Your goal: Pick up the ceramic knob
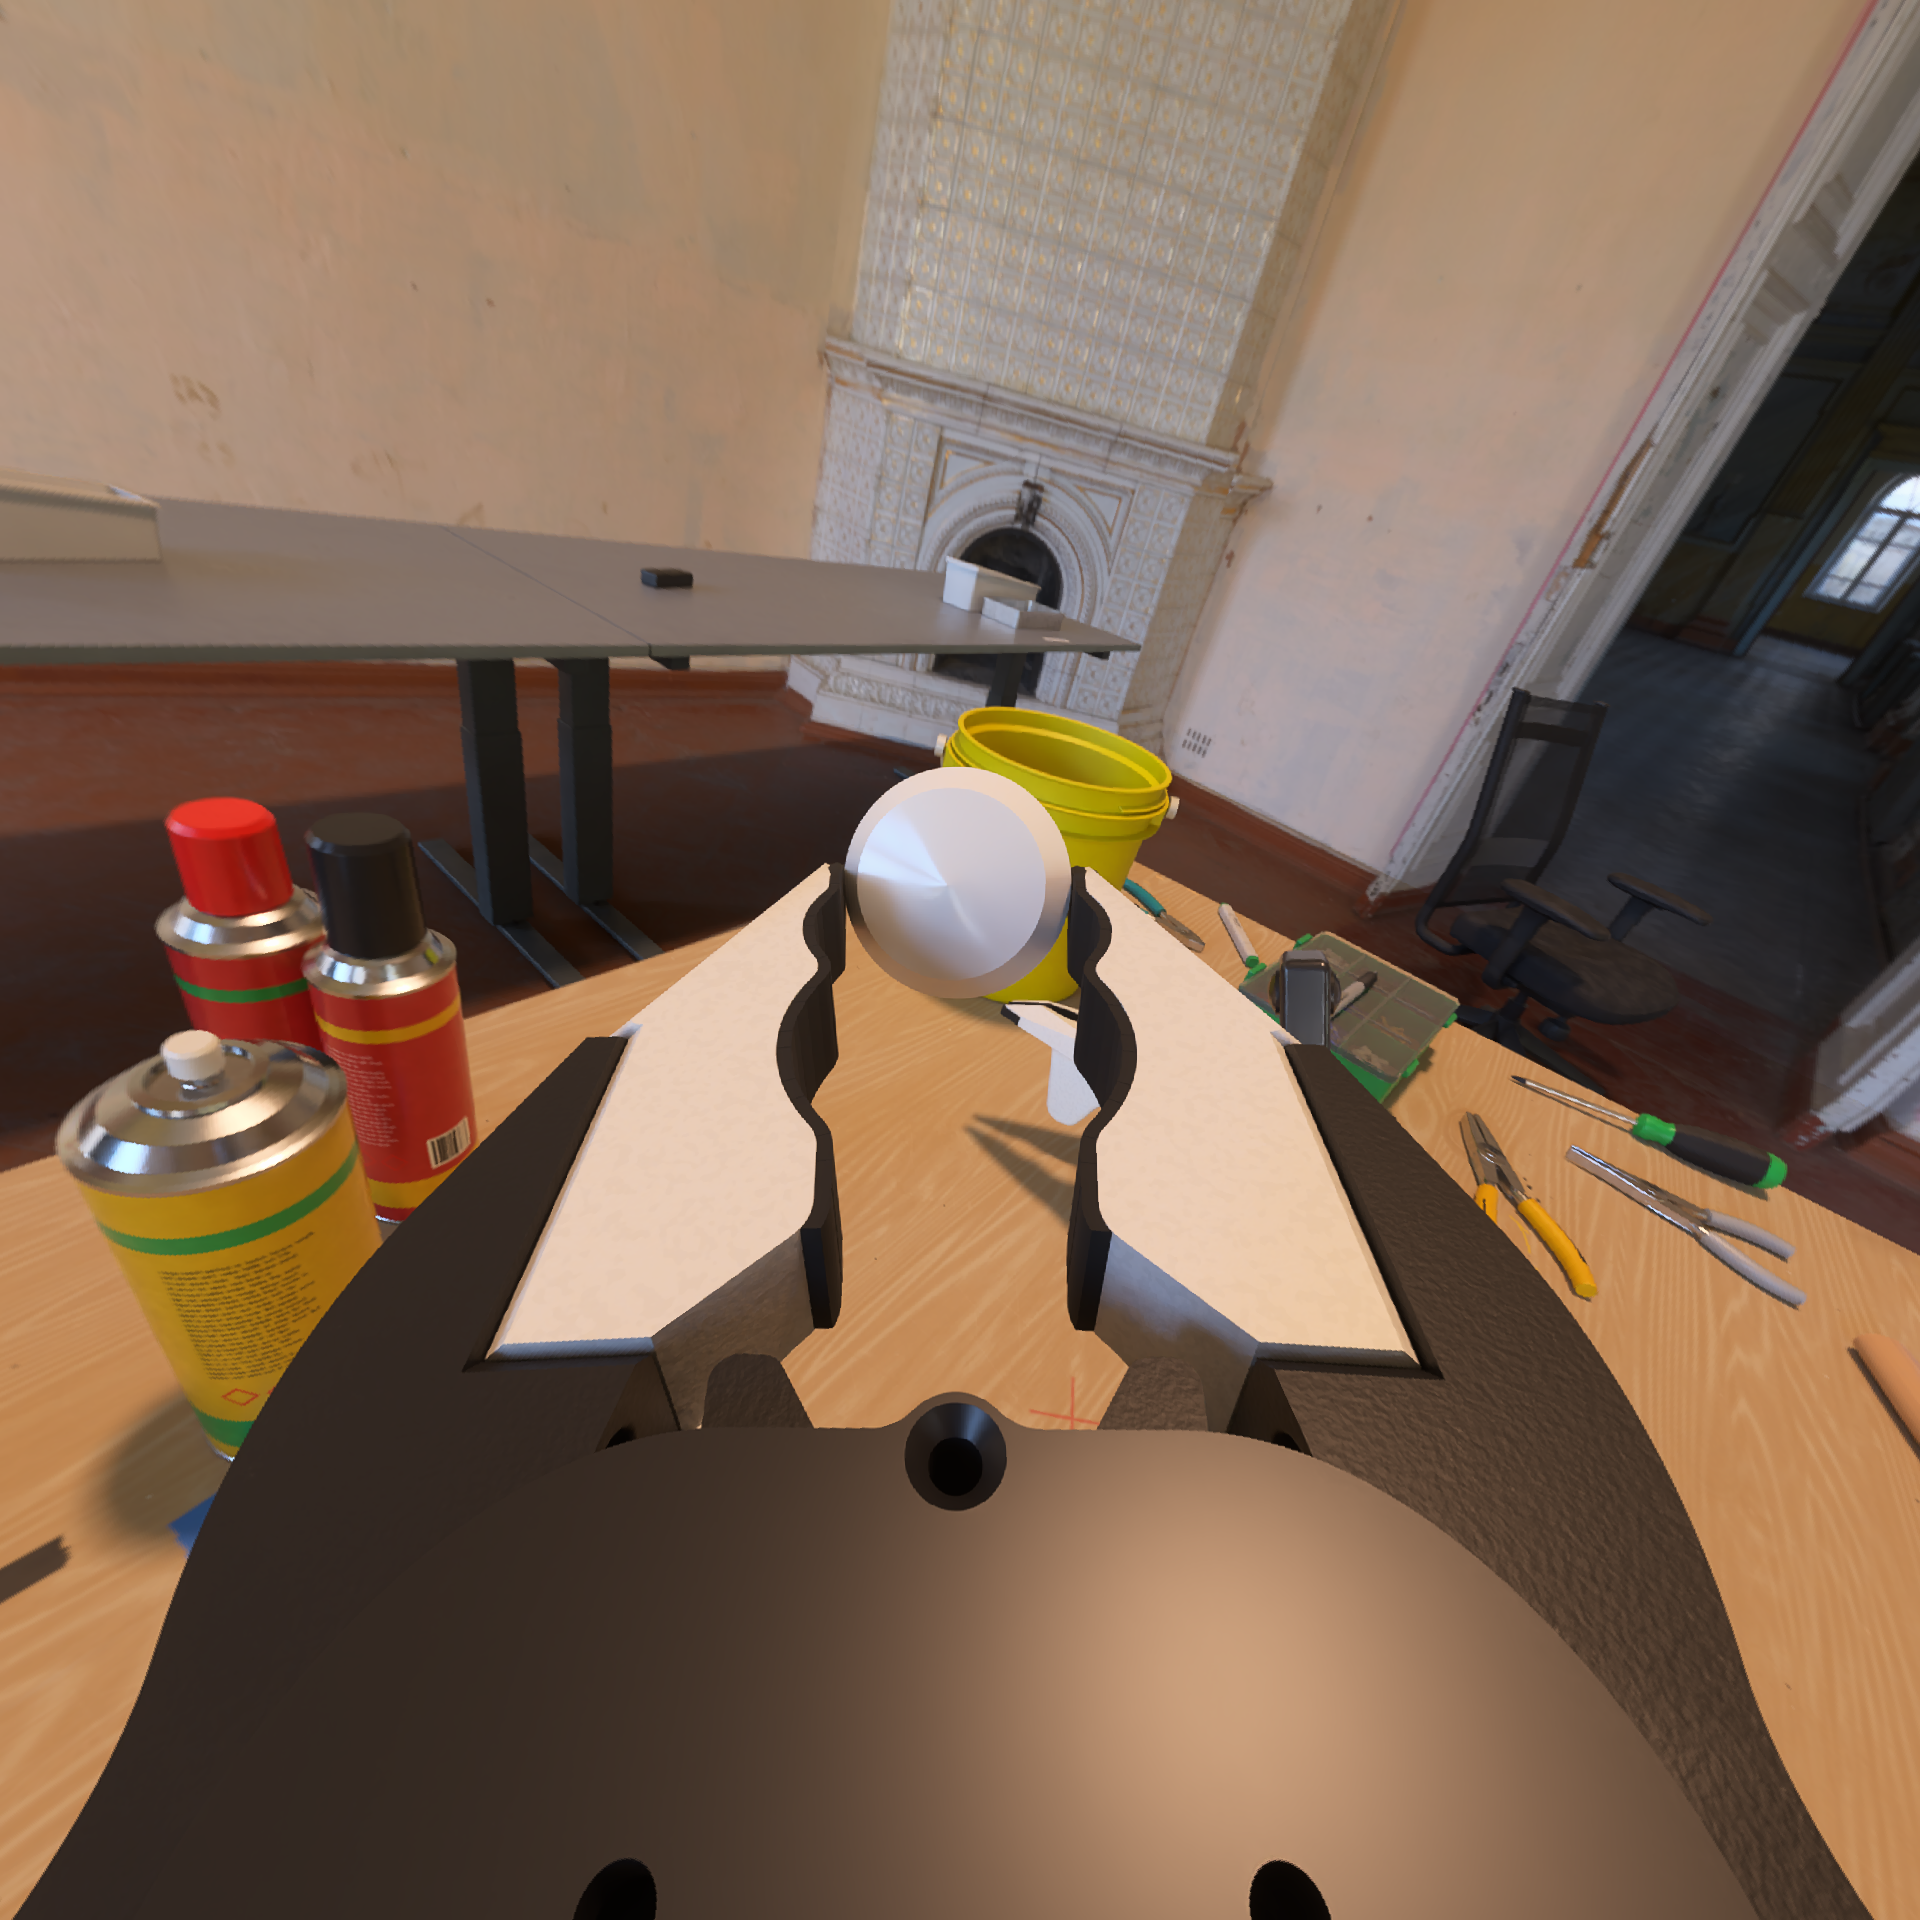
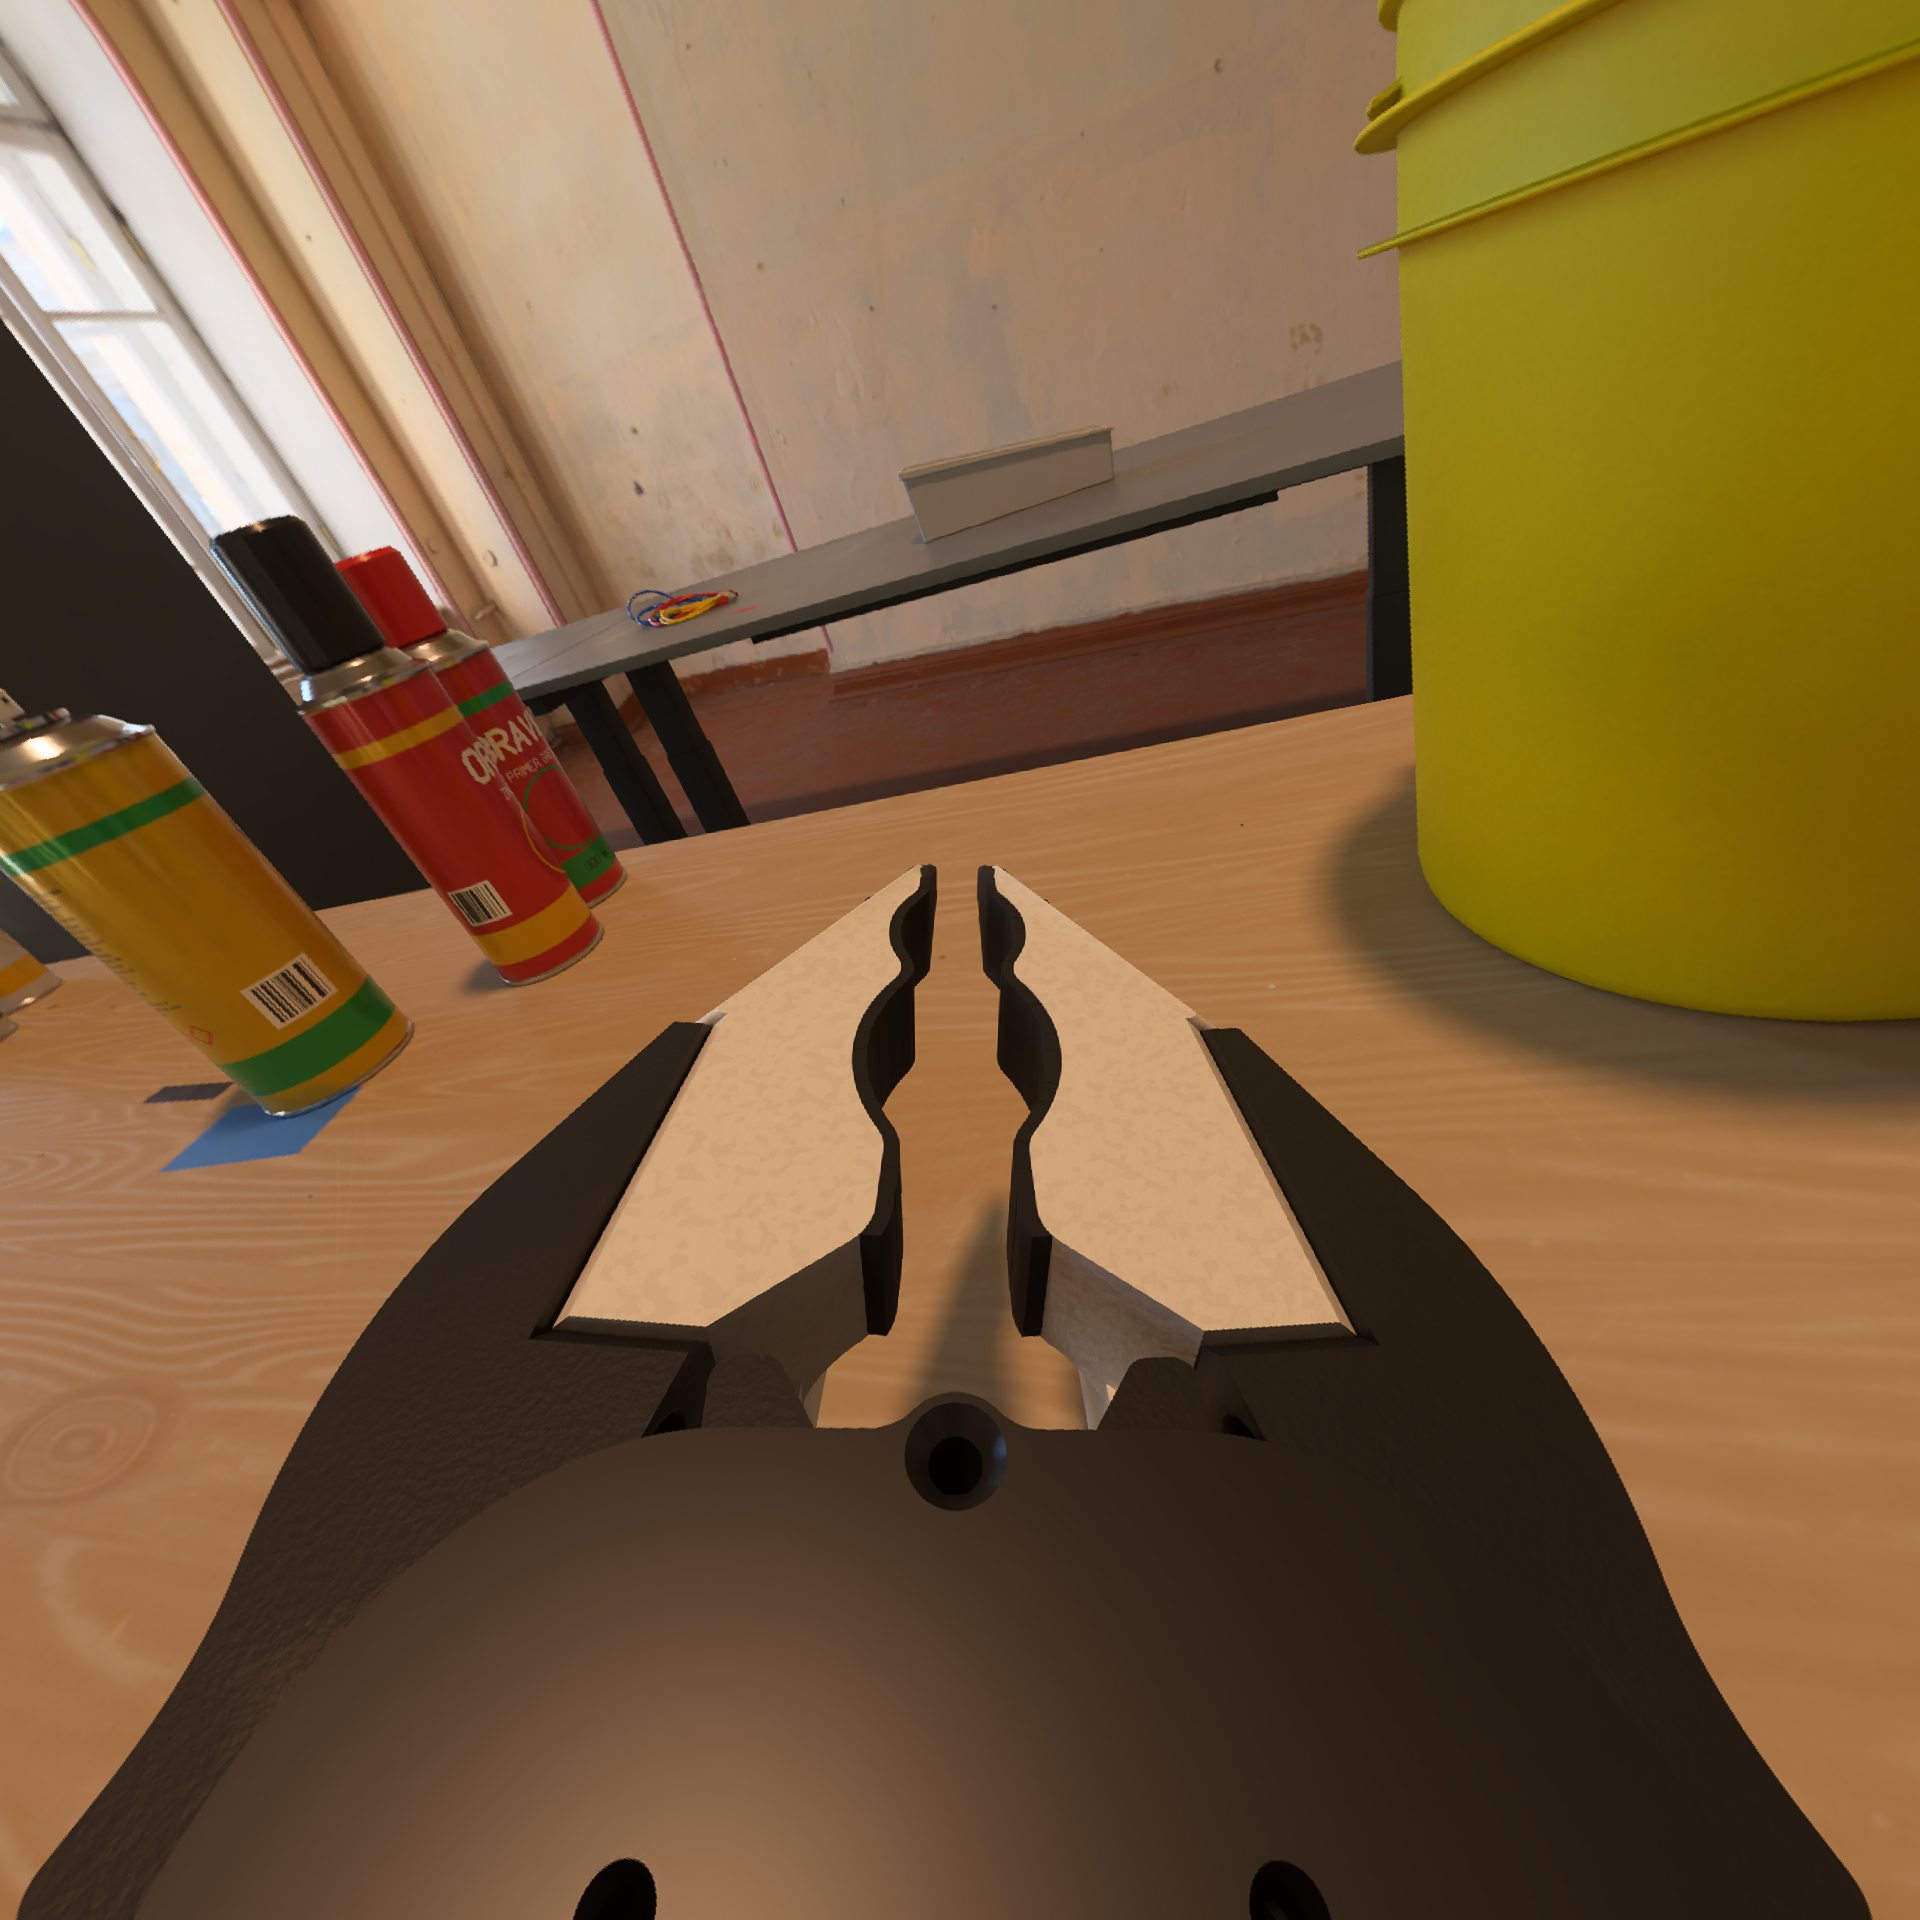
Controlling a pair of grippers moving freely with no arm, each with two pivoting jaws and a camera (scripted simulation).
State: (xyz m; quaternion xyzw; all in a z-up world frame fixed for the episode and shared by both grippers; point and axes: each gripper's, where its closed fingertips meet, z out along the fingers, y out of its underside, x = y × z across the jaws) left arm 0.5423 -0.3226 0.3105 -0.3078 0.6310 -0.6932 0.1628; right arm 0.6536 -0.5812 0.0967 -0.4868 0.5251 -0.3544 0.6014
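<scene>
The ceramic knob [image 1: 956,883] sits clamped between the left gripper's [image 1: 954,896] fingertips, held up off the bench [image 1: 935,1195] with its round face toward the camera. Beyond it, by the bench's far edge, stands a yellow bucket [image 1: 1081,790]. The right gripper [image 2: 956,883] hangs low over the bench beside that bucket [image 2: 1662,520], nearly closed and holding nothing.

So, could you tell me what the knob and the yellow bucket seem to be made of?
The knob, held between the left gripper's fingers, looks like brushed metal: silvery, with a fan-shaped sheen, though glazed ceramic is possible. The yellow bucket looks like matte plastic: even colour, moulded rim ridges, no sharp highlights.
</scene>
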